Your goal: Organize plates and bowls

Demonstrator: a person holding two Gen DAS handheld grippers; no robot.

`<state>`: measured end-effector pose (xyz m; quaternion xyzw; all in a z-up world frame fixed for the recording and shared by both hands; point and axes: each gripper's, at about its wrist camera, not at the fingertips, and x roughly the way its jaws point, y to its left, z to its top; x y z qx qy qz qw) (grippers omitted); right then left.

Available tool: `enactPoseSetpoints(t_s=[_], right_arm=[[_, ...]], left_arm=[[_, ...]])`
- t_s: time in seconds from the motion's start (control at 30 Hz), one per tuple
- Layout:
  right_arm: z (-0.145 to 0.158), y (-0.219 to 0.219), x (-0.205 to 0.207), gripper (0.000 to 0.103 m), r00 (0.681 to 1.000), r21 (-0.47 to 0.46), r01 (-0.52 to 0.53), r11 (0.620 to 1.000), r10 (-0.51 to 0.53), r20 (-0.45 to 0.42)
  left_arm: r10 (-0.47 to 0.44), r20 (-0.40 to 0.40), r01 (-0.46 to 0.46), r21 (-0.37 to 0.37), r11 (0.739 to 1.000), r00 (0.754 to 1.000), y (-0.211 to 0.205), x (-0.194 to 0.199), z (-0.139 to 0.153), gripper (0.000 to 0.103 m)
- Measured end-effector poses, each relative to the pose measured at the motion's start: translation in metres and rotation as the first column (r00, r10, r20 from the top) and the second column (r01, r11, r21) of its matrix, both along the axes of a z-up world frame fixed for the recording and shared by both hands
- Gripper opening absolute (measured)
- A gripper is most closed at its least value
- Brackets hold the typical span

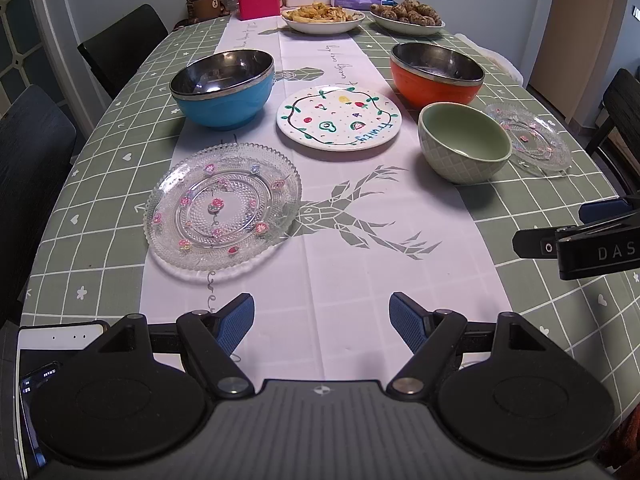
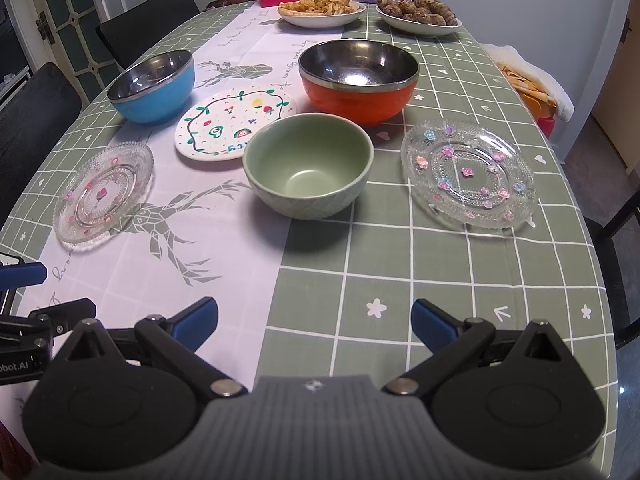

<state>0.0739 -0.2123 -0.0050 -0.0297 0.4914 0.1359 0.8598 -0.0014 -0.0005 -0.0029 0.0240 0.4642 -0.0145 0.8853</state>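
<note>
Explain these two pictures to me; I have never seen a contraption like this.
A person holds a two-finger claw in each hand, and a camera on each looks forward along its blue fingers. One picture comes from the left claw, the other from the right claw. Both are open and hold nothing. On the table lie a blue bowl, an orange bowl, a green bowl, a painted plate and two glass plates. Farther back stand two dishes of food.

painted plate (image 1: 338,117): "Fruity" | right gripper (image 1: 576,236): "DAS" | left gripper (image 2: 24,312): "obot.AI"
</note>
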Motion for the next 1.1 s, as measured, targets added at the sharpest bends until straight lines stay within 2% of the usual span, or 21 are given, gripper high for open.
enactPoseSetpoints(t_s=[0.67,0.87,0.97,1.1], right_arm=[[-0.005,0.004,0.003,0.100,0.999,-0.015,-0.015,1.000,0.014,-0.031],[-0.010,0.014,0.012,0.100,0.991,0.017,-0.051,0.999,0.053,-0.121],[-0.008,0.026,0.013,0.097,0.986,0.034,-0.093,0.995,0.097,-0.139],[-0.004,0.049,0.016,0.084,0.967,0.098,-0.148,0.984,0.165,-0.193]], left_arm=[[-0.002,-0.037,0.002,0.008,1.000,0.999,0.001,0.005,-0.007,0.090],[-0.015,-0.136,0.016,0.002,1.000,0.991,0.013,0.020,-0.015,0.077],[0.001,-0.160,-0.007,-0.038,0.999,0.987,0.024,0.024,-0.011,0.077],[-0.002,-0.203,-0.019,-0.101,0.995,0.979,0.042,0.033,-0.008,0.075]])
